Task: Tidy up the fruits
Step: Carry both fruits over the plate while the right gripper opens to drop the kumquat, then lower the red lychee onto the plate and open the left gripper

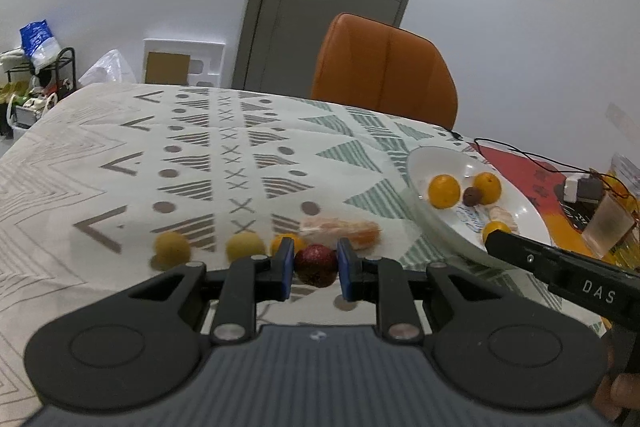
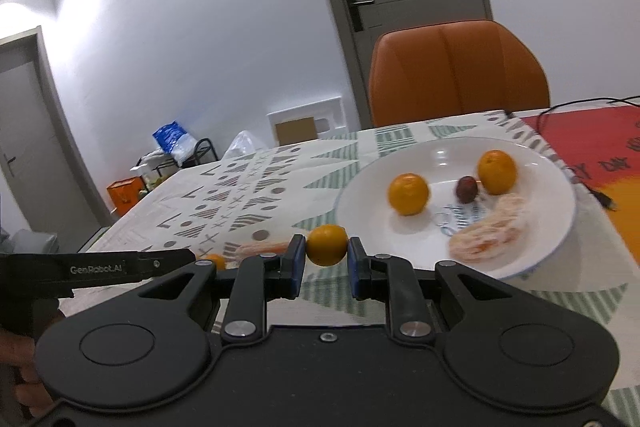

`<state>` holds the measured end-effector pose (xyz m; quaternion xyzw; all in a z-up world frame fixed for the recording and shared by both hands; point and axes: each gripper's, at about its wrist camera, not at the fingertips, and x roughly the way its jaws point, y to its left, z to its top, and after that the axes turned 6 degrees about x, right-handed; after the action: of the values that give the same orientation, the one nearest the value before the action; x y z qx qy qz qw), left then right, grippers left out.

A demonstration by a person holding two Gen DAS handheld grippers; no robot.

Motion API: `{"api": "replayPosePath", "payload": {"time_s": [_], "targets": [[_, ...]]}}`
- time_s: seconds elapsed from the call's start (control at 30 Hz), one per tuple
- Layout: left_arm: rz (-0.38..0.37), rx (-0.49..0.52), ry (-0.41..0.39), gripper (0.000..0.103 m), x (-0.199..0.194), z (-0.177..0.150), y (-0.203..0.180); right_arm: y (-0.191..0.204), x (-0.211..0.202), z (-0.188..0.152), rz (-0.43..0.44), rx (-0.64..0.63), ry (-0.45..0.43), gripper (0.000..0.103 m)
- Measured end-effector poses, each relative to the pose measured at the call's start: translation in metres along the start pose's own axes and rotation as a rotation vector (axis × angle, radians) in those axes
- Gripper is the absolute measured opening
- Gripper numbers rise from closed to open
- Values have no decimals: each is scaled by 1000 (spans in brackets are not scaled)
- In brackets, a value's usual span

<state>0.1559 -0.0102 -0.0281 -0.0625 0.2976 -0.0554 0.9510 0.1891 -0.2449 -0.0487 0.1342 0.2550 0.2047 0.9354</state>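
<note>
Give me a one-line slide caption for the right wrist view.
Right gripper holds a small orange just short of the white plate of fruit.

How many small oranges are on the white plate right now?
2 on the white plate: one orange left of centre, another orange farther back, right of the dark plum. A third orange sits between the right gripper fingers, off the plate.

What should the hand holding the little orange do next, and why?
Probably carry it a little forward and to the right, over the white plate, then let go. The right gripper is shut on the small orange, which is not yet above the plate, where two oranges and a dark plum already sit.
</note>
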Motion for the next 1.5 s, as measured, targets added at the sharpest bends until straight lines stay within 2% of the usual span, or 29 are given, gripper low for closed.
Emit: {"api": "replayPosePath", "payload": {"time_s": [0.73,0.83,1.5], "targets": [[-59,80,4,21,22,13,-53,-51,-22,3,-76,72,-45,21],[-64,90,3,21,24,15,-60,-57,-25,4,-76,86,-59,27],[-126,168,-14,21,44,29,-114,-94,-54,5,-117,131,-93,27]]}}
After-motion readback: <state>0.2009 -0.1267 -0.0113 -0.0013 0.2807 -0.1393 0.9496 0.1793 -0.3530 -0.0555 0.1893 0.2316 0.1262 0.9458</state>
